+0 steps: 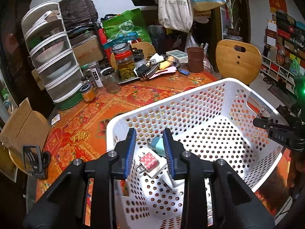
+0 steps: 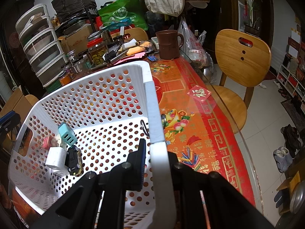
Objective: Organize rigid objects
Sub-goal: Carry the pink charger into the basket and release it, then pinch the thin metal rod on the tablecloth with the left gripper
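A white perforated basket [image 1: 190, 97] stands on the red patterned table; it also shows in the right wrist view [image 2: 152, 103]. Inside lie a teal charger [image 1: 158, 145], a white plug with a pink checked face [image 1: 149, 164] and, in the right wrist view, the teal charger [image 2: 66, 133], a white charger block [image 2: 56, 157] and a dark toy car [image 2: 73, 160]. My left gripper [image 1: 149, 152] is open above the chargers, holding nothing. My right gripper [image 2: 156, 152] is shut on the basket's right wall, one finger inside, one outside.
Glass jars [image 1: 124, 64], a stack of plastic drawers [image 1: 55, 57], a brown mug [image 1: 195, 59] and small clutter fill the table's far side. Two wooden chairs [image 2: 242, 57] stand at the far and right edges. A red card [image 2: 199, 93] lies on the cloth.
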`<state>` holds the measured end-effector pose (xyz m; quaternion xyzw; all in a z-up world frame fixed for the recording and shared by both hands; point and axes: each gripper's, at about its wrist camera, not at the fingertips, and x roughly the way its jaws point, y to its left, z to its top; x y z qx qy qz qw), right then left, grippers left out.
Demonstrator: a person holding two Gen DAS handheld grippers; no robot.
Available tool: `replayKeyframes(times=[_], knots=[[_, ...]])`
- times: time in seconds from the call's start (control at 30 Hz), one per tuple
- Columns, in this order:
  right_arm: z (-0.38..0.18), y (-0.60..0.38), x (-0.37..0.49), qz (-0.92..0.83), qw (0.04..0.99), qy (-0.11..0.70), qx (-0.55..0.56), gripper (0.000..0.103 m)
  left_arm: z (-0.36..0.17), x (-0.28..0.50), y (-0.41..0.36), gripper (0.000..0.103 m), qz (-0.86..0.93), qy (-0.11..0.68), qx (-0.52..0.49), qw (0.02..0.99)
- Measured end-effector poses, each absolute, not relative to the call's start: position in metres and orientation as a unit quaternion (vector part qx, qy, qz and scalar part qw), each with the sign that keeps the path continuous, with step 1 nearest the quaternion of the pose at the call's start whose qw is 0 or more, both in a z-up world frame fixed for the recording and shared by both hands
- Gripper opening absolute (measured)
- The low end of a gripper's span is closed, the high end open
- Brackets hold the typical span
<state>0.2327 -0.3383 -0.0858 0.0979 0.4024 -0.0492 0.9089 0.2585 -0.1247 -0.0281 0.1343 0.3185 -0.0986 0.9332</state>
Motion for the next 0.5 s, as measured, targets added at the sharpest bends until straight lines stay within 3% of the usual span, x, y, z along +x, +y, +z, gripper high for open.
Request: replayKeyframes(times=[0.23,0.3,0.33,0.37,0.5], knots=[[-0.086,-0.336,0.233,-0.047,0.909,0.402,0.096,0.013,-0.018,0.241,-0.078,0.031,-0.107,0.303,0.068,0.945],[-0.086,-0.336,0.233,-0.047,0.909,0.402,0.096,0.013,-0.011,0.230,-0.047,0.061,-0.096,0.287,0.033,0.953],[-0.086,-0.336,0.233,-0.047,0.909,0.403,0.095,0.013,-0.009,0.224,-0.029,0.093,-0.076,0.273,0.026,0.959],[-0.086,-0.336,0.233,-0.047,0.909,0.403,0.095,0.013,-0.009,0.218,-0.011,0.102,-0.051,0.261,0.025,0.964],[-0.085,-0.336,0.234,-0.047,0.909,0.404,0.094,0.013,-0.030,0.216,0.047,0.102,-0.010,0.281,0.000,0.960]])
